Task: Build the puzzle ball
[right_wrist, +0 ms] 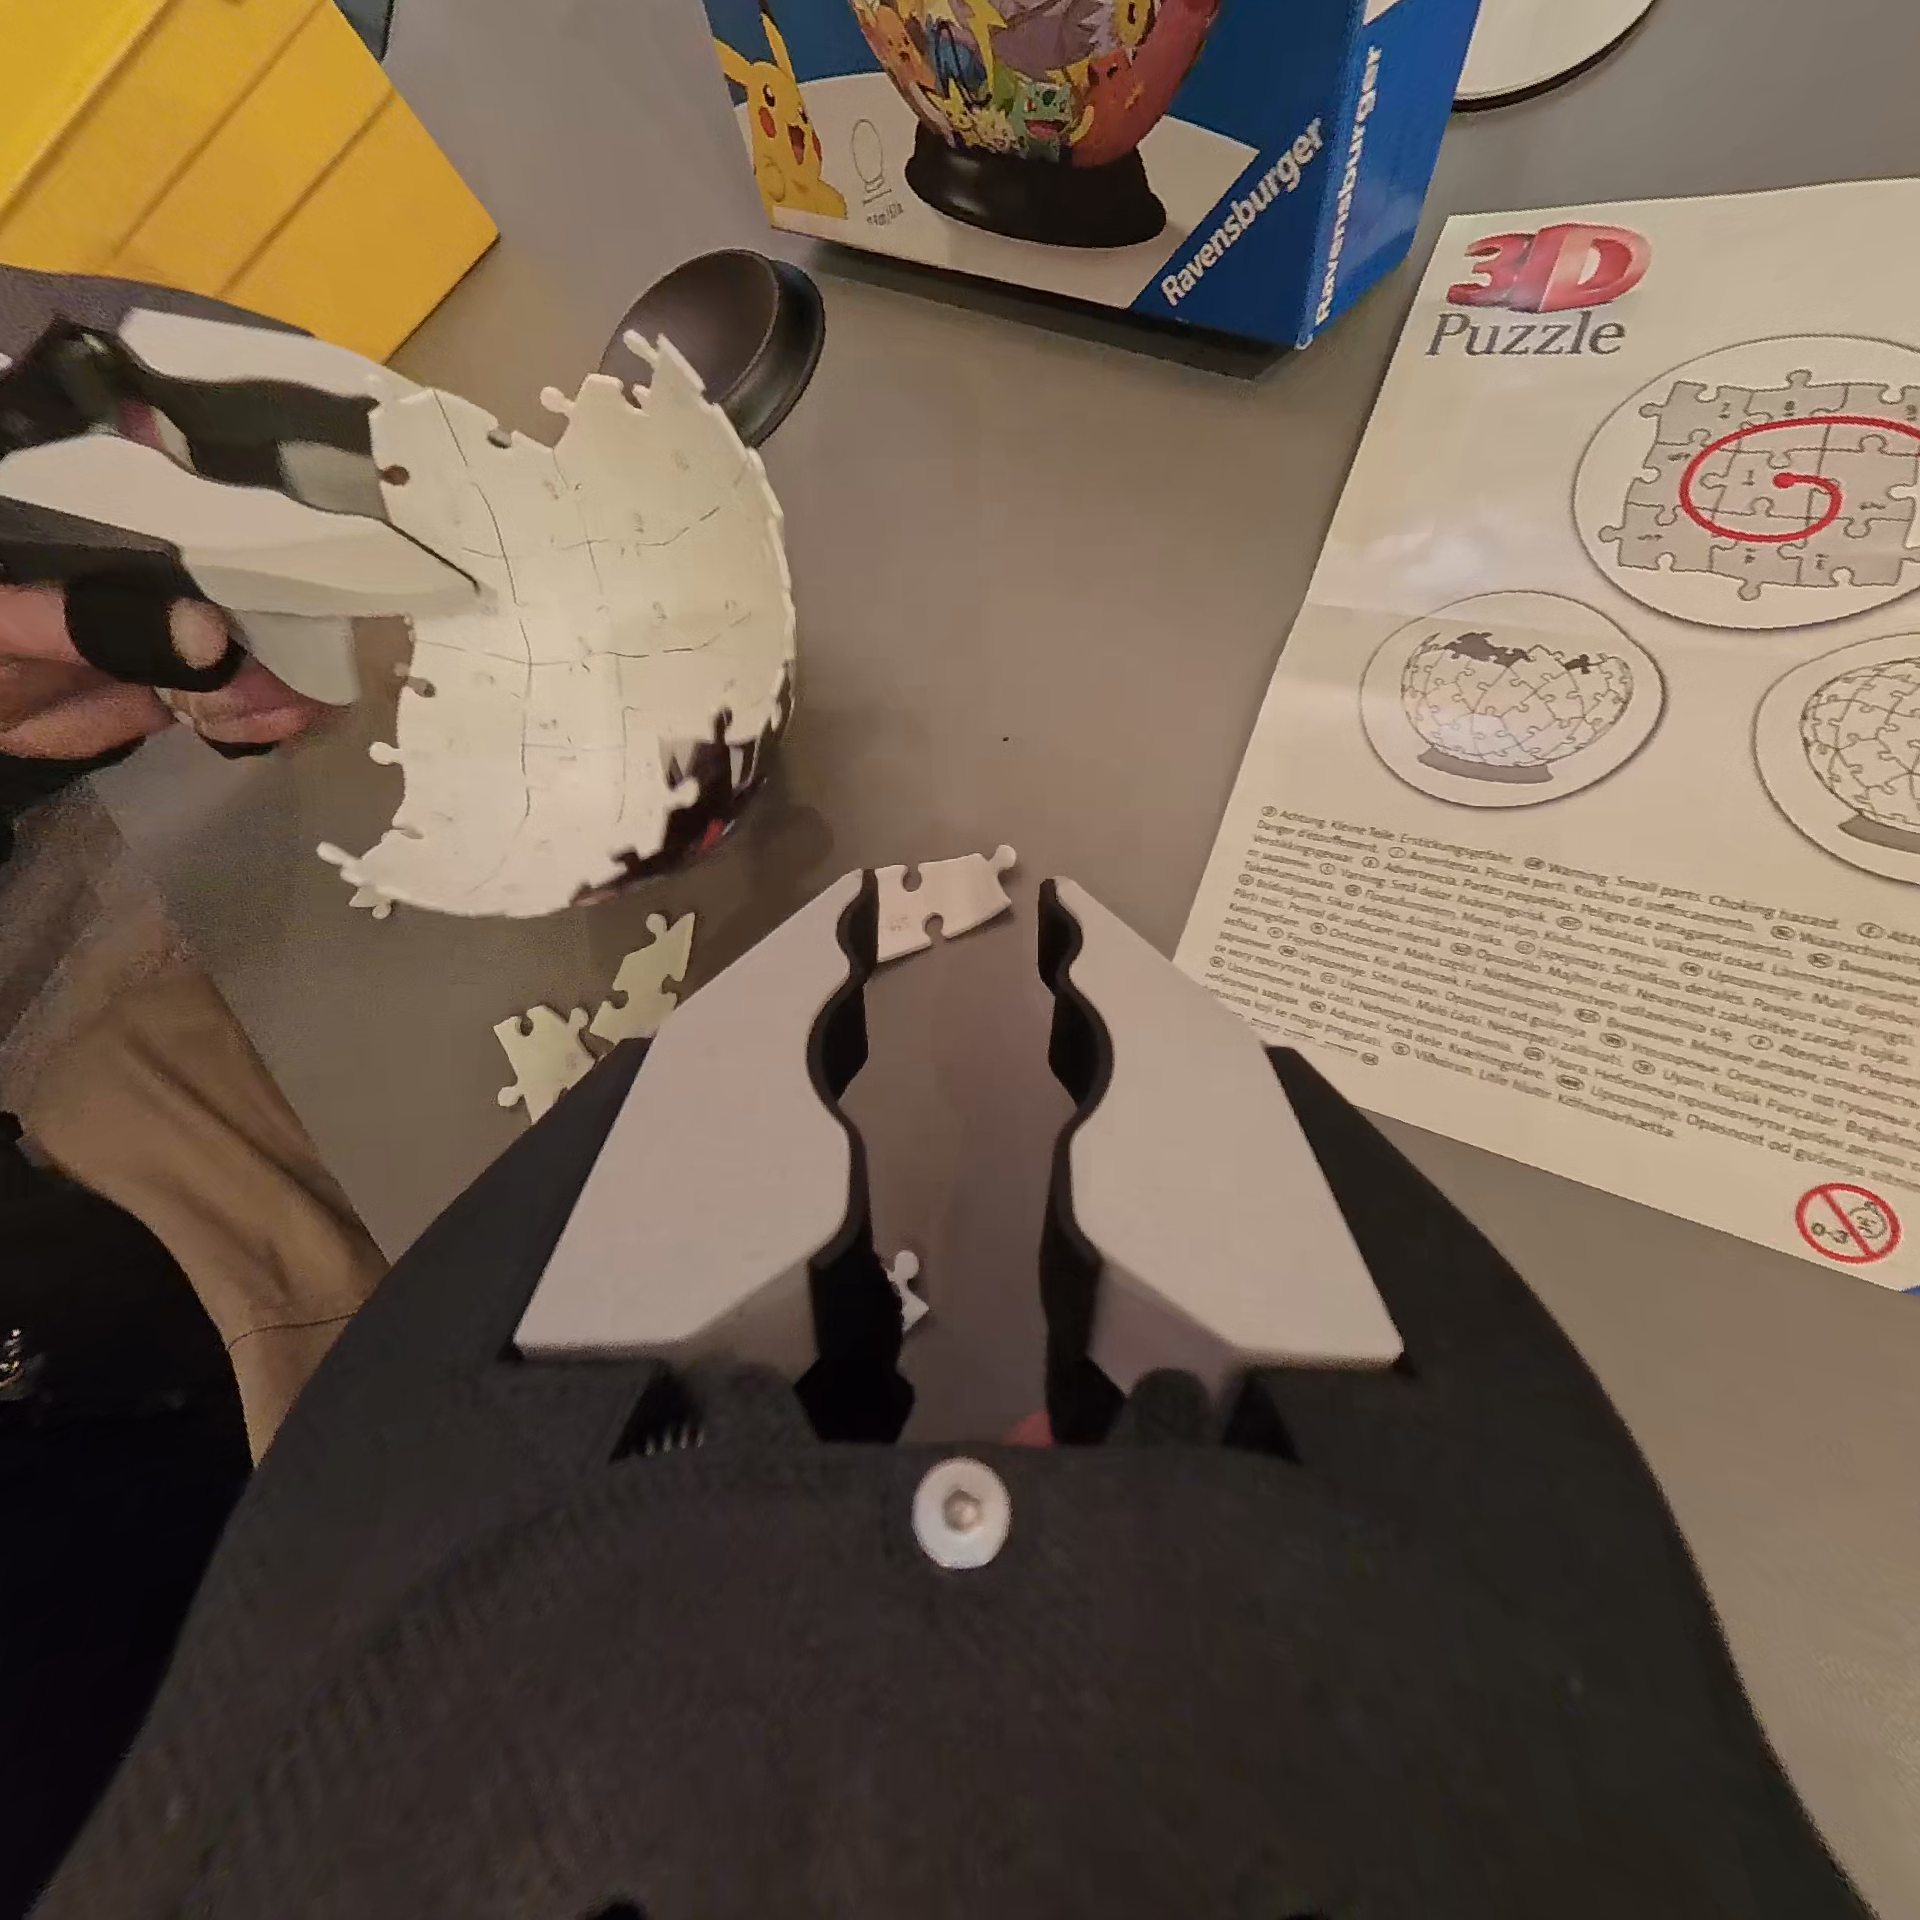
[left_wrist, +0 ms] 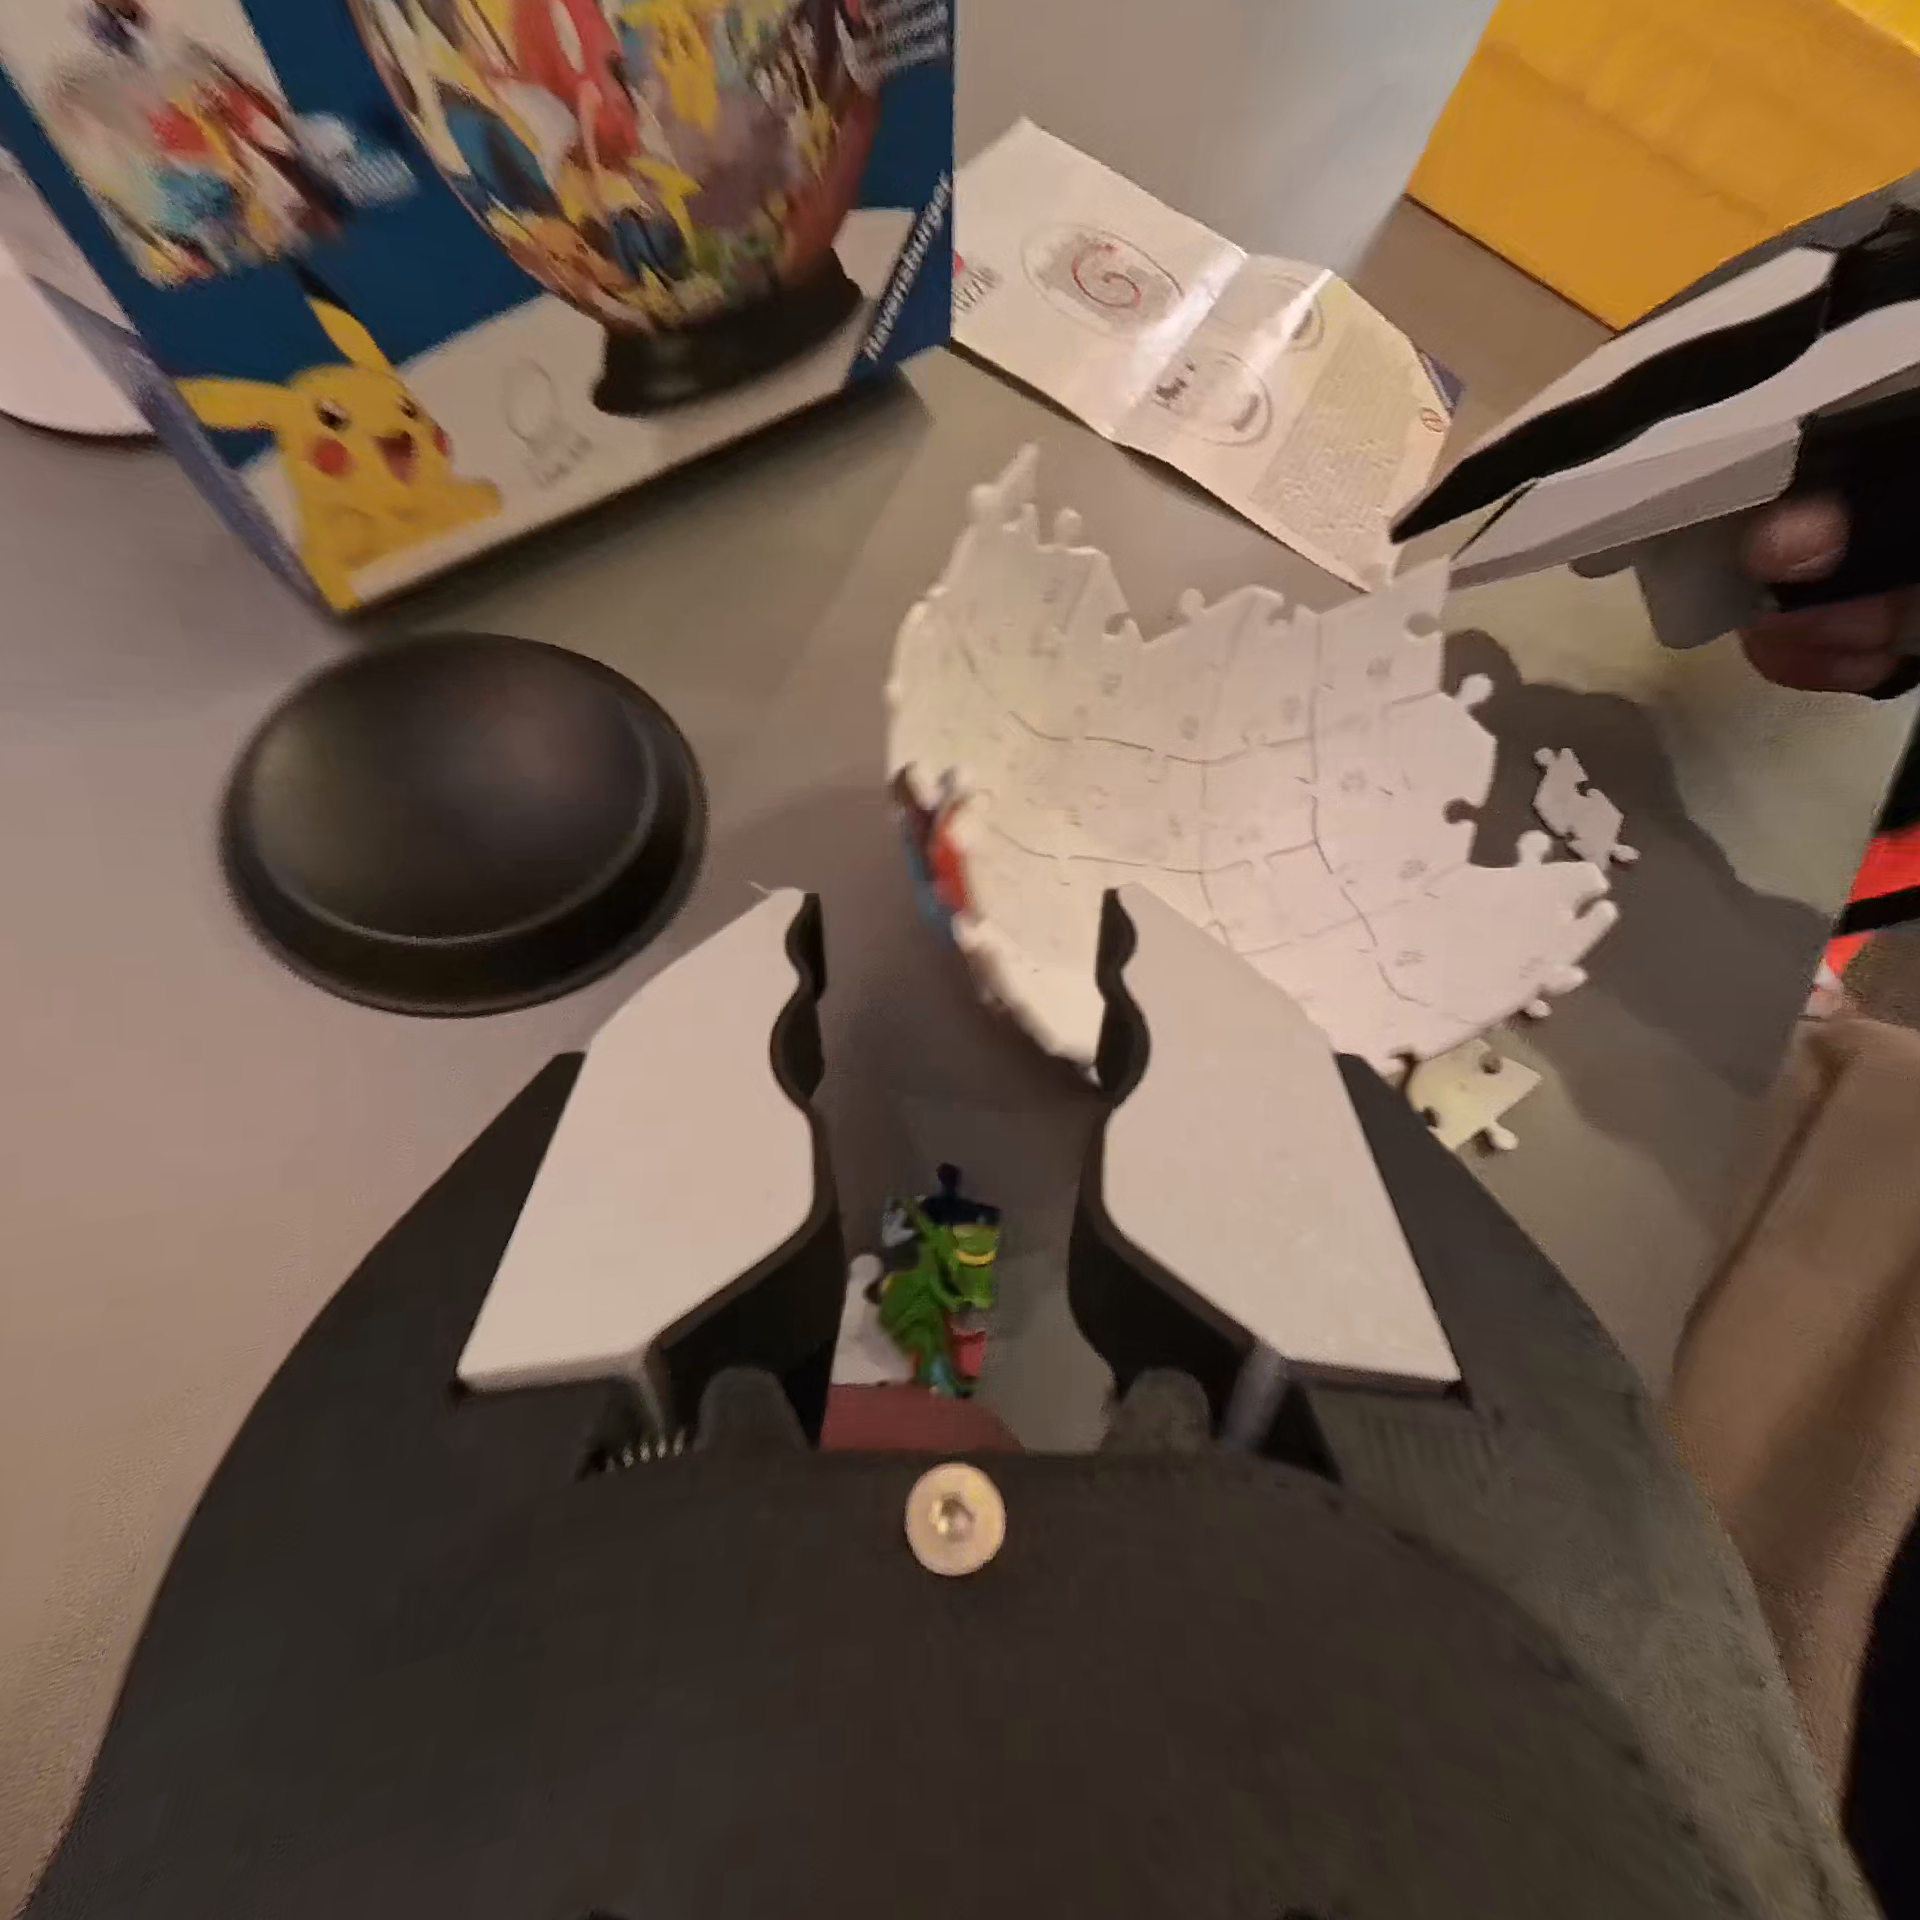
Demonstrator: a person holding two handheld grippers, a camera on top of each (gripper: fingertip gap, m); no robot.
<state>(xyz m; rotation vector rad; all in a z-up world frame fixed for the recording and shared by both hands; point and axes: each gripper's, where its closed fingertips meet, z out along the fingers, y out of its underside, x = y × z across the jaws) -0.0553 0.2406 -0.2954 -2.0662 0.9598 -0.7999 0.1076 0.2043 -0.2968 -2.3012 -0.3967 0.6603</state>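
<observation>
On the grey tabletop (right_wrist: 1039,623), the half-built white puzzle-ball shell (right_wrist: 603,644) sits left of the right gripper (right_wrist: 956,894) and just ahead of the left gripper (left_wrist: 956,914), which is spread. Right is spread too. A small white loose puzzle piece (right_wrist: 940,906) lies crosswise at its tips, so right is nearer.
</observation>
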